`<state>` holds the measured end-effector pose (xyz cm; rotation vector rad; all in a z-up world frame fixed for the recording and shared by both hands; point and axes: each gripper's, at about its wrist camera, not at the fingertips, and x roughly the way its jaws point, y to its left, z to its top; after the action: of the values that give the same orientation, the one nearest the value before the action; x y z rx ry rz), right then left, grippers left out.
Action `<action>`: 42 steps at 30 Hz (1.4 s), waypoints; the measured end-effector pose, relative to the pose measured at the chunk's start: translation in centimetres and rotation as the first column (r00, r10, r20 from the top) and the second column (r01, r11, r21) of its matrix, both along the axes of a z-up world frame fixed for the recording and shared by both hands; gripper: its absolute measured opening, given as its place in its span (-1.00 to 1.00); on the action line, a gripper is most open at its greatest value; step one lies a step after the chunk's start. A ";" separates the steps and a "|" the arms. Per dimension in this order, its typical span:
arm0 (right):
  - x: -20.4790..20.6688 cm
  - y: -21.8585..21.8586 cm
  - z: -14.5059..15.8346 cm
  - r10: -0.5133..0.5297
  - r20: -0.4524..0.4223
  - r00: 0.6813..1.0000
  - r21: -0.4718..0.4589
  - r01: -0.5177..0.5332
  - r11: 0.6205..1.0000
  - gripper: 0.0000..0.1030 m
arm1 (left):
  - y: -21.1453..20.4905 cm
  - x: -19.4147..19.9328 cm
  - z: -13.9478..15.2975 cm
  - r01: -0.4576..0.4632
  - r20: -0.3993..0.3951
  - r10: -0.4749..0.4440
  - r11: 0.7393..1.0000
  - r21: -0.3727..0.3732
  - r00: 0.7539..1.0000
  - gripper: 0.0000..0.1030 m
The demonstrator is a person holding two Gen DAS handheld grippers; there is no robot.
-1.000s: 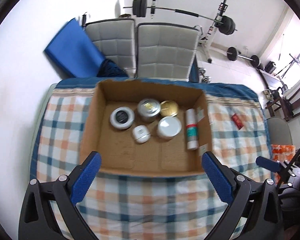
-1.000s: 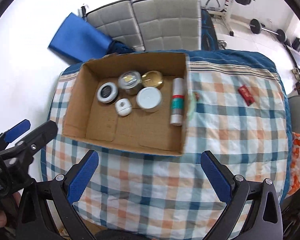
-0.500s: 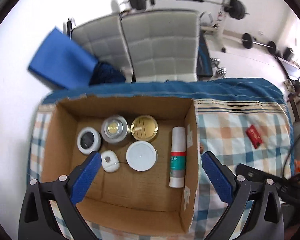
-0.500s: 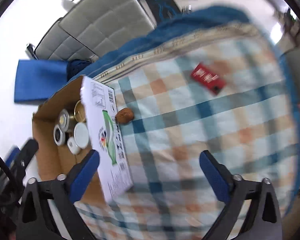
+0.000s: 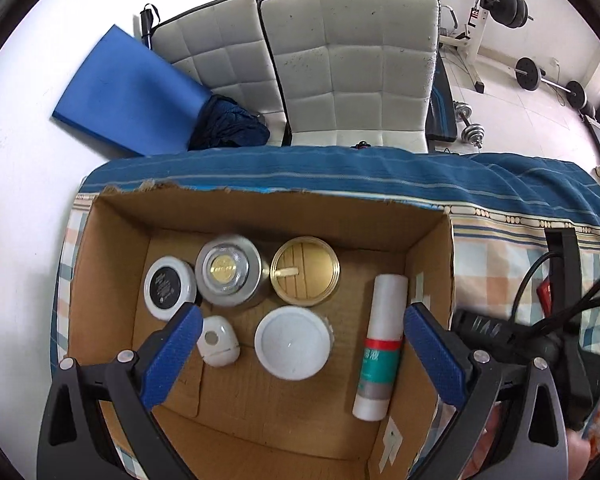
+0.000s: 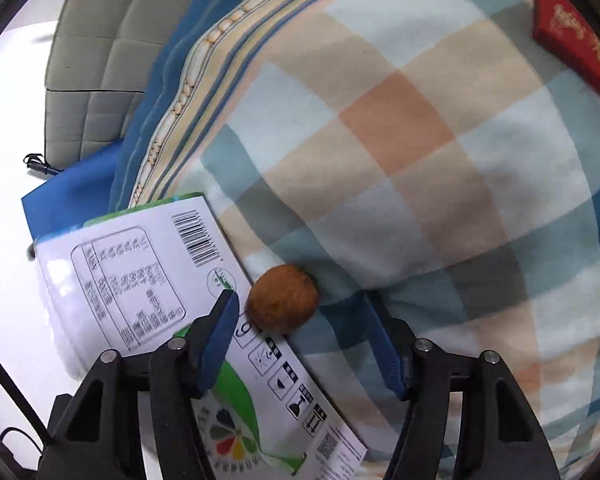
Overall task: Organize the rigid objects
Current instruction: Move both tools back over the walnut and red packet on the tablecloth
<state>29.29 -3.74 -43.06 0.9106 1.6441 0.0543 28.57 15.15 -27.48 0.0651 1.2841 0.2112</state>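
Observation:
In the left wrist view an open cardboard box (image 5: 112,236) sits on the checked cloth. It holds a white jar with a black lid (image 5: 169,289), a silver tin (image 5: 230,270), a gold tin (image 5: 305,271), a white lid (image 5: 293,342), a small white case (image 5: 219,341) and a white tube lying flat (image 5: 381,340). My left gripper (image 5: 300,344) is open above the box. In the right wrist view my right gripper (image 6: 300,320) is open around a small brown round object (image 6: 283,298) that lies on the cloth against the box's printed outer wall (image 6: 140,280).
A red packet (image 6: 572,36) lies on the cloth at the far right. Two grey chairs (image 5: 340,72), a blue mat (image 5: 128,92) and gym weights (image 5: 504,0) stand behind the table. The right gripper's body and cables (image 5: 548,320) show beside the box.
My left gripper moved forward over the box. My right gripper swung right and down to the cloth, close to the brown object by the box wall.

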 end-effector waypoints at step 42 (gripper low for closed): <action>-4.6 -19.3 6.2 0.385 -0.013 0.923 -0.562 -0.325 0.760 0.23 | -19.1 -2.9 -12.0 0.179 -0.327 -0.315 0.905 -0.385 0.891 0.30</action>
<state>24.71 -23.08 -36.86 0.1348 1.5872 -0.1124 25.70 -4.00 -39.52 -0.0313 1.6724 -0.2692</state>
